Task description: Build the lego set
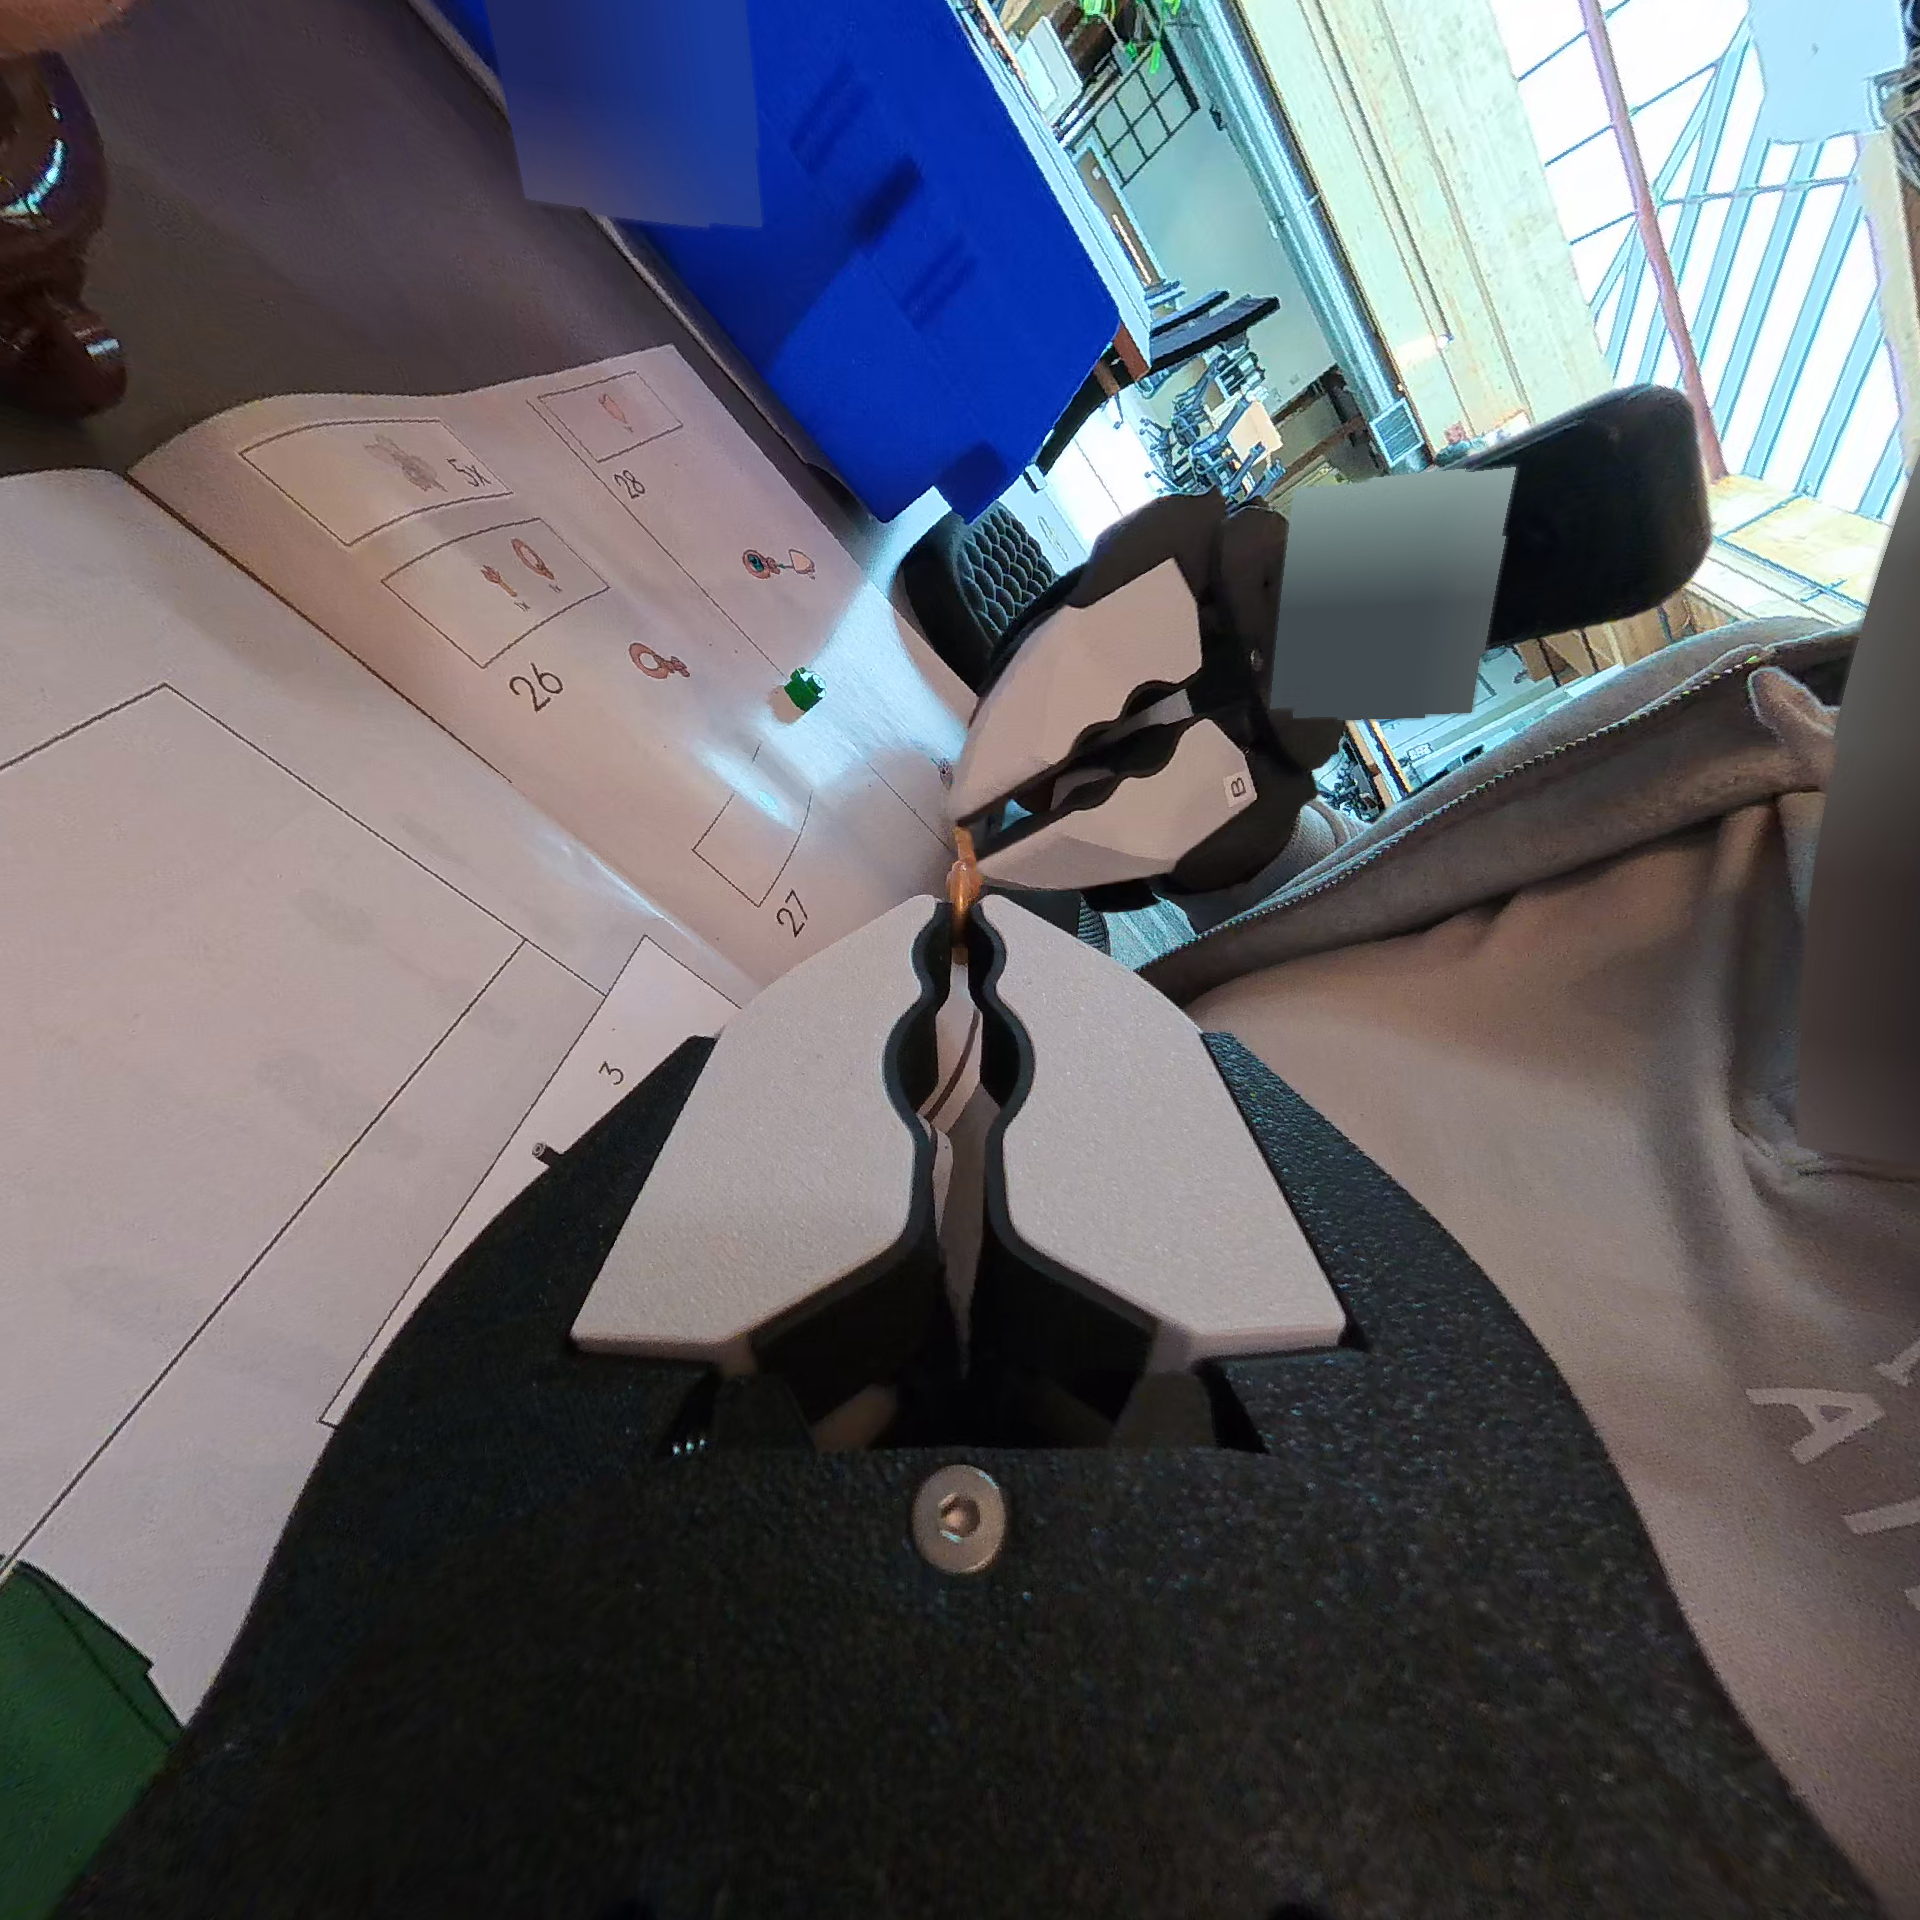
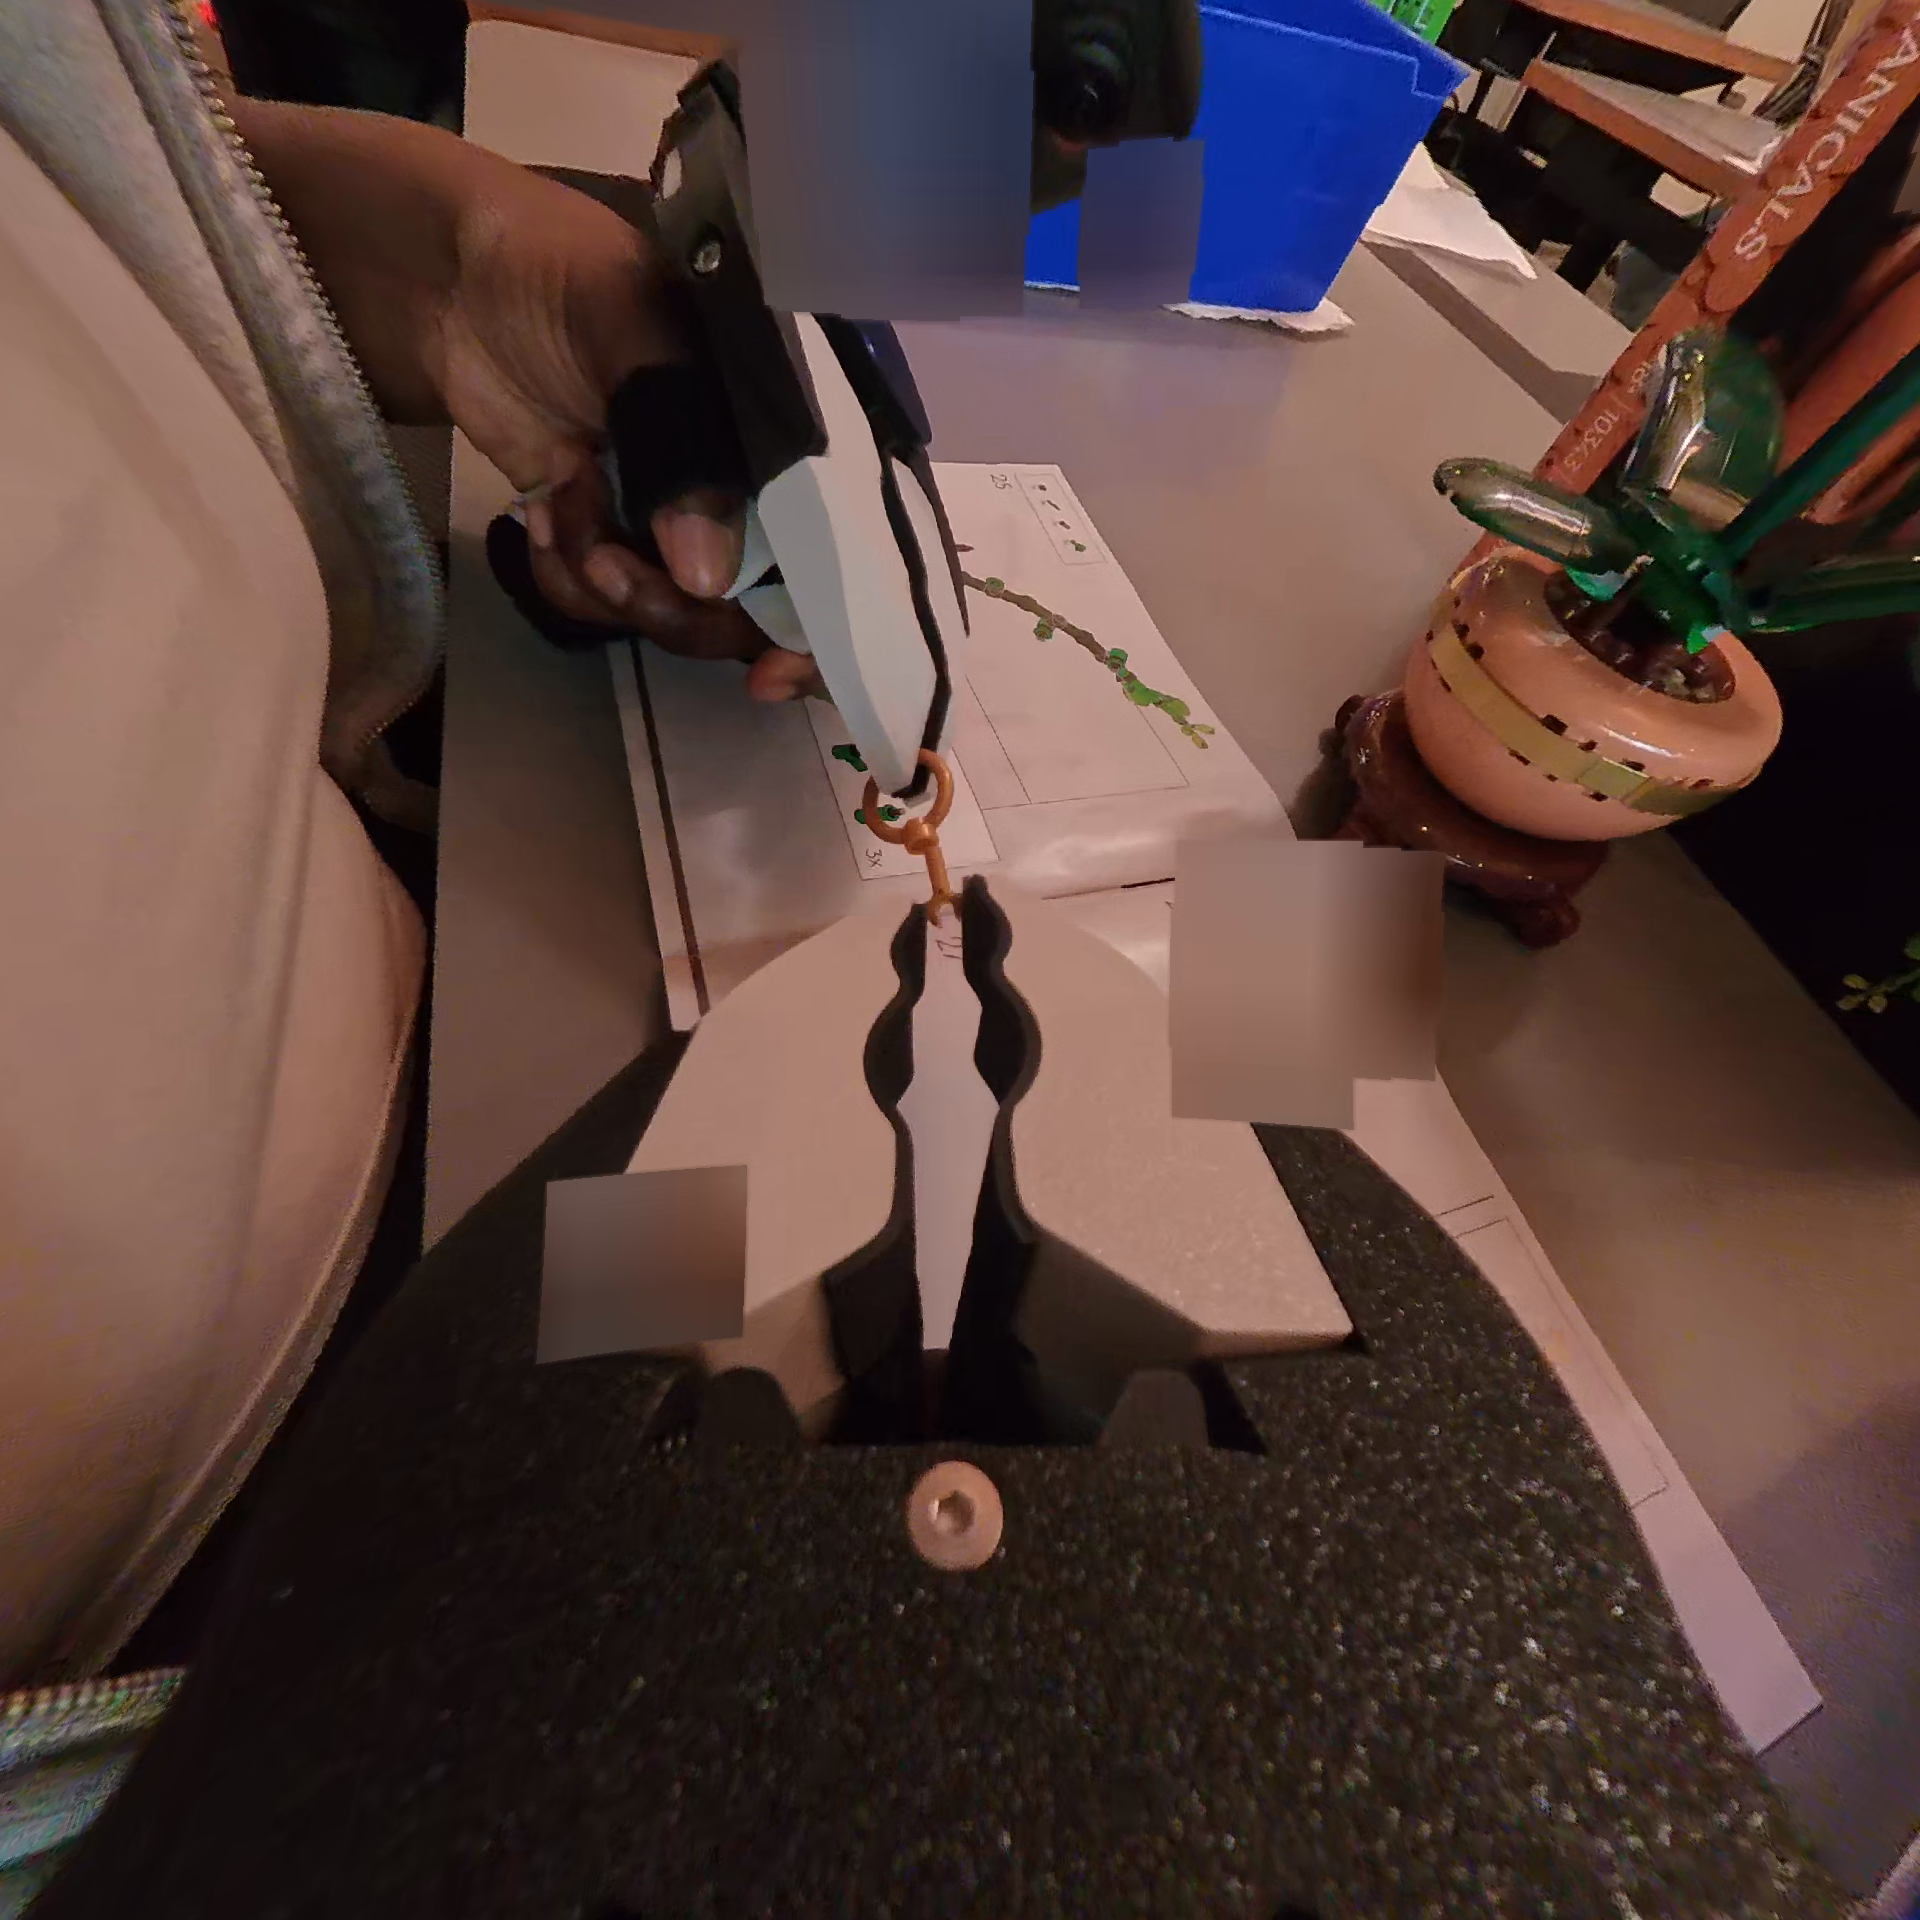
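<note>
A small orange Lego ring-and-stem piece point(image 2: 921, 826) hangs between the two grippers above the open instruction booklet point(image 2: 1081, 707). My left gripper point(image 1: 961, 920) is shut on its ring end point(image 1: 964, 888). In the right wrist view the left gripper point(image 2: 914, 774) comes down from above, held by a hand. My right gripper point(image 2: 948, 902) is shut on the thin hooked stem end. In the left wrist view the right gripper point(image 1: 971, 836) meets my left gripper tip to tip.
A Lego plant in a tan pot point(image 2: 1590, 717) on a brown stand sits at the right. A blue bin point(image 1: 914, 281) stands behind the booklet point(image 1: 312, 831). A small green piece point(image 1: 800, 691) lies on the page. The person's grey hoodie point(image 1: 1507, 1143) is close by. Left and right tips are no more than a few centimetres apart. My right gripper's tips are some 8 cm from the small green piece point(image 1: 800, 691).
</note>
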